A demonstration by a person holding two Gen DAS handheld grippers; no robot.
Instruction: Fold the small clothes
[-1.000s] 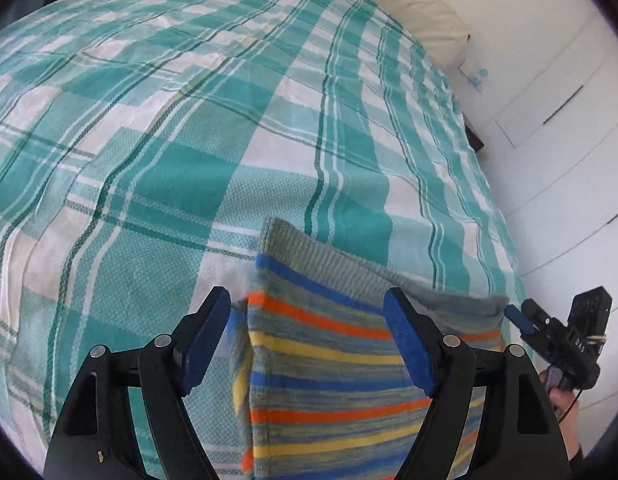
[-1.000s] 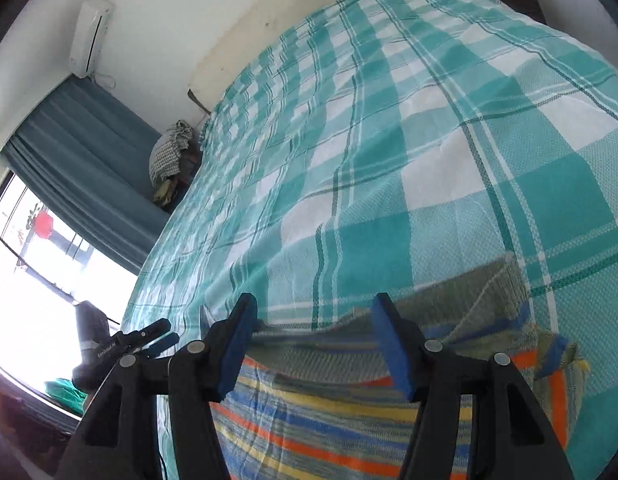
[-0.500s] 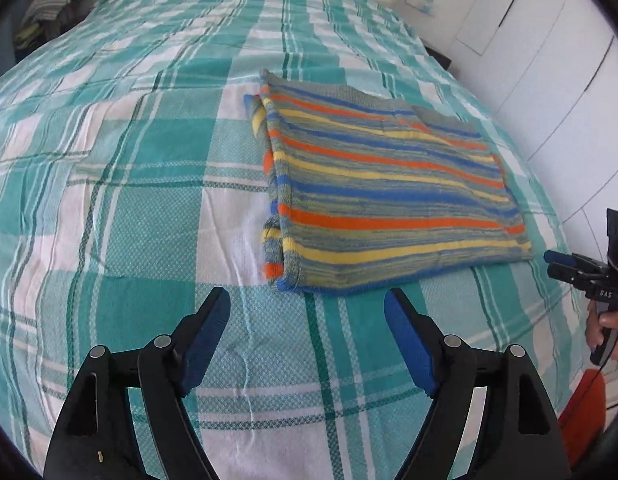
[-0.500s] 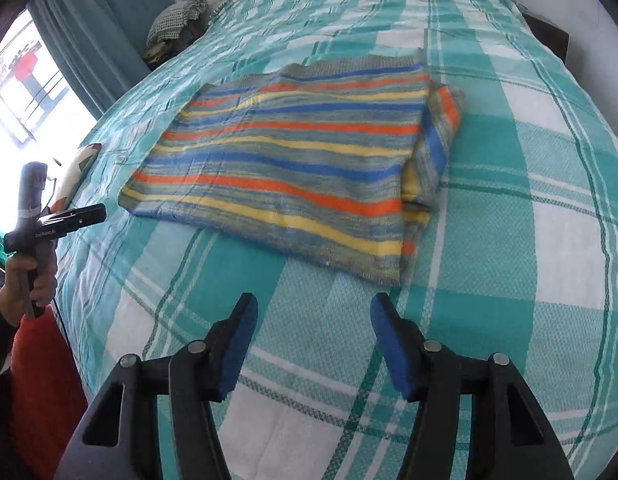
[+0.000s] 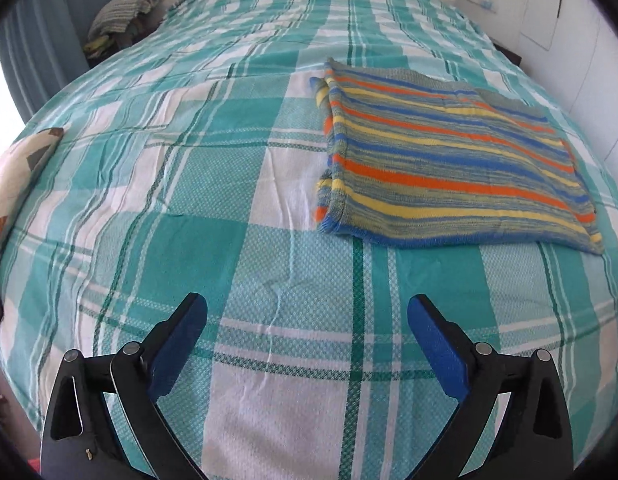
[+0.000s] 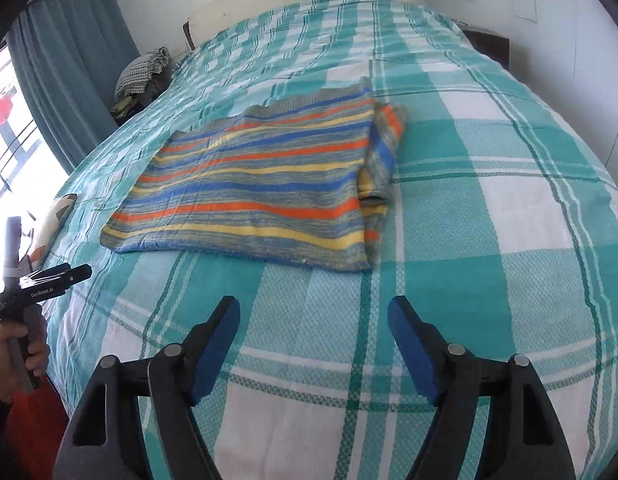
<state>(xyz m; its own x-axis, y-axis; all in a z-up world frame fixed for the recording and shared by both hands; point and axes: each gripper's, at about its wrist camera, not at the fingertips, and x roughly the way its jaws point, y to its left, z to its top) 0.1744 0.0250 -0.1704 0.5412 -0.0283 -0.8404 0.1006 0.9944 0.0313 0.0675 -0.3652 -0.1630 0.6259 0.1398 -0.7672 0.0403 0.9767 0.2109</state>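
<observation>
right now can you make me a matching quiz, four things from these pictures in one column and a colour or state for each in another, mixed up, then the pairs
Things:
1. sweater
2. bedspread
3. curtain
4. right gripper

Colour or state:
A. teal and white checks
B. open, holding nothing
C. folded flat, orange, blue and yellow stripes
D. plain grey-blue, hanging by the window

Pairs: 1-C, 2-A, 3-D, 4-B
</observation>
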